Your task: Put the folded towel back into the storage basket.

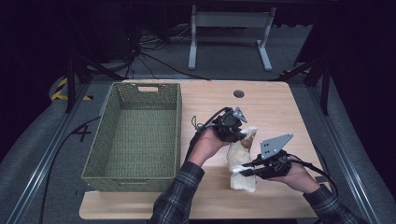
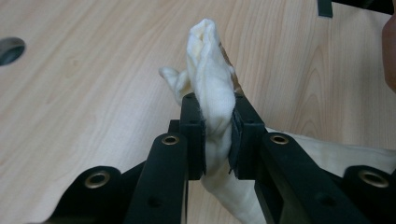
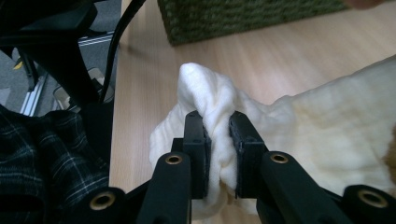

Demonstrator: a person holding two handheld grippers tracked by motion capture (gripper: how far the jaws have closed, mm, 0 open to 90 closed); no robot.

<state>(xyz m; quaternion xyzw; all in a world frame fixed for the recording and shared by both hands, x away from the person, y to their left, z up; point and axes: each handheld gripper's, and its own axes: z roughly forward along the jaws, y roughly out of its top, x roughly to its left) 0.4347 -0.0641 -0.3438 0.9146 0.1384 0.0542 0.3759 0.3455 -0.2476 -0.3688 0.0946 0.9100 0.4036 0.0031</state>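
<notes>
A cream cloth [image 1: 242, 161] with a brown patch hangs bunched between my two grippers over the wooden table [image 1: 275, 102]. My left gripper [image 1: 243, 135] is shut on the cloth's far end; in the left gripper view a fold of the cloth [image 2: 211, 70] is pinched between the pads of my left gripper [image 2: 217, 140]. My right gripper [image 1: 239, 169] is shut on the near end; in the right gripper view the cloth [image 3: 327, 126] bulges up between the pads of my right gripper [image 3: 218, 149]. The cloth's lowest part looks to reach the table near the front.
A green woven basket [image 1: 112, 109] stands empty on the table's left side; its wall [image 3: 243, 16] is seen in the right gripper view. A round cable hole [image 1: 238, 93] lies at the back of the table. A plaid sleeve [image 1: 180, 196] reaches in from the bottom.
</notes>
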